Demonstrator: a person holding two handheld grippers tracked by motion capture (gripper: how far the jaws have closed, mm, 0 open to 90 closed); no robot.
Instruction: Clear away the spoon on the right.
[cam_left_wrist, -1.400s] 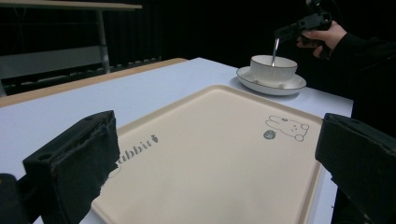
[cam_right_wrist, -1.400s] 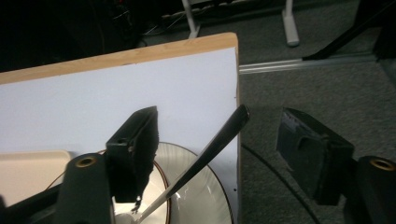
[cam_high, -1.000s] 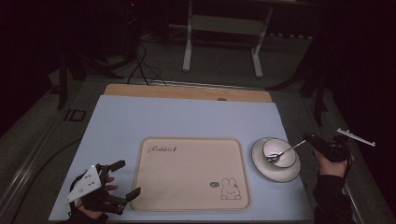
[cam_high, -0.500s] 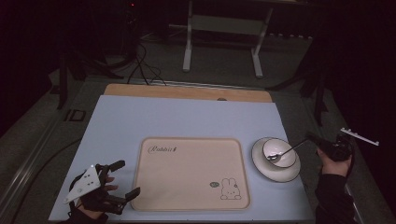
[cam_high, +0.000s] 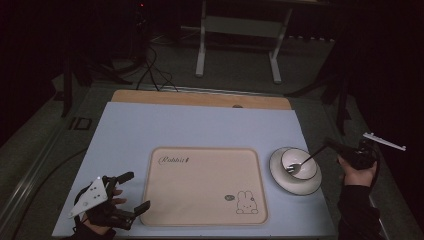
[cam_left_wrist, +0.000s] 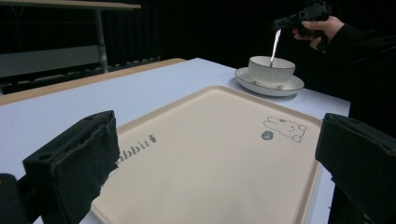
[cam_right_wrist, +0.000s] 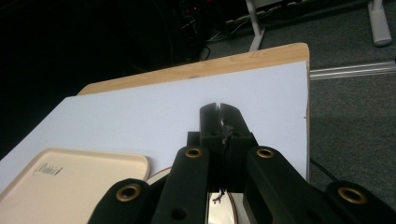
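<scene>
A white bowl (cam_high: 310, 158) stands on a white saucer (cam_high: 295, 186) to the right of a beige tray (cam_high: 202, 185) printed with a rabbit. My right gripper (cam_high: 330, 145) is shut on the handle of a metal utensil (cam_high: 306, 160), a spoon or a fork. The utensil's head rests inside the bowl. In the left gripper view the utensil (cam_left_wrist: 275, 44) slants down into the bowl (cam_left_wrist: 271, 70) from the right gripper (cam_left_wrist: 285, 23). My left gripper (cam_high: 139, 190) is open at the tray's front left corner, with nothing between its jaws.
A pale blue mat (cam_high: 200, 130) covers the table, with a wooden strip (cam_high: 200, 98) along the far edge. The tray (cam_left_wrist: 210, 140) has nothing on it. Beyond the table are a dark floor, cables and a table frame (cam_high: 237, 25).
My right hand has shifted slightly and risen a little, with the utensil's head still in the bowl. The left gripper has stayed in place.
</scene>
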